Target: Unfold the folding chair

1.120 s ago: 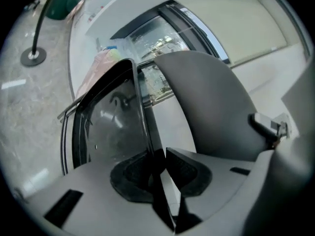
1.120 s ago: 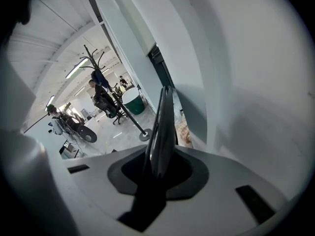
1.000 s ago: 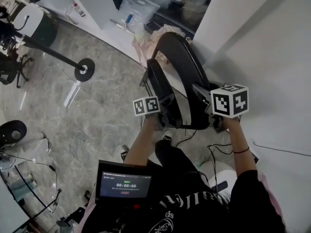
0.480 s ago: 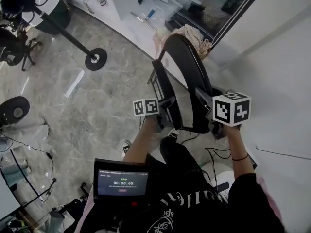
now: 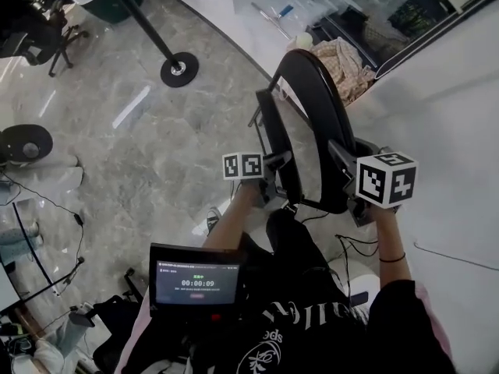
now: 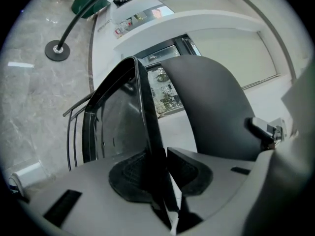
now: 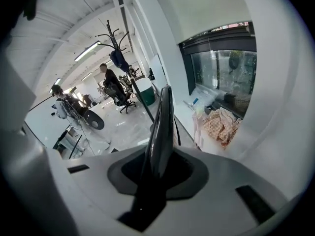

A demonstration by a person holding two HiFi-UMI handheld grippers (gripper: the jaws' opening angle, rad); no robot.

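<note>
The black folding chair point(image 5: 316, 107) stands folded in front of me, its curved back and flat seat panel point(image 5: 277, 142) close together. My left gripper point(image 5: 273, 170) grips the seat panel's edge point(image 6: 118, 127), which runs between the pads of the left gripper point(image 6: 160, 166). Its jaws have just been opening a little, with the panel still between them. My right gripper point(image 5: 343, 174) is shut on the edge of the back panel point(image 7: 162, 127), which sits deep in the right gripper point(image 7: 157, 173). The back point(image 6: 211, 112) also shows in the left gripper view.
A white wall point(image 5: 444, 115) is close on the right. A checked cloth point(image 5: 343, 57) lies by a glass door behind the chair. A stanchion base point(image 5: 178, 68), a round black base point(image 5: 23, 142) and cables point(image 5: 47, 201) are on the marble floor. People point(image 7: 110, 82) sit farther off.
Both grippers and the chair have moved together away from the checked cloth and wall corner, out over the marble floor. The cloth now shows to the right of the chair.
</note>
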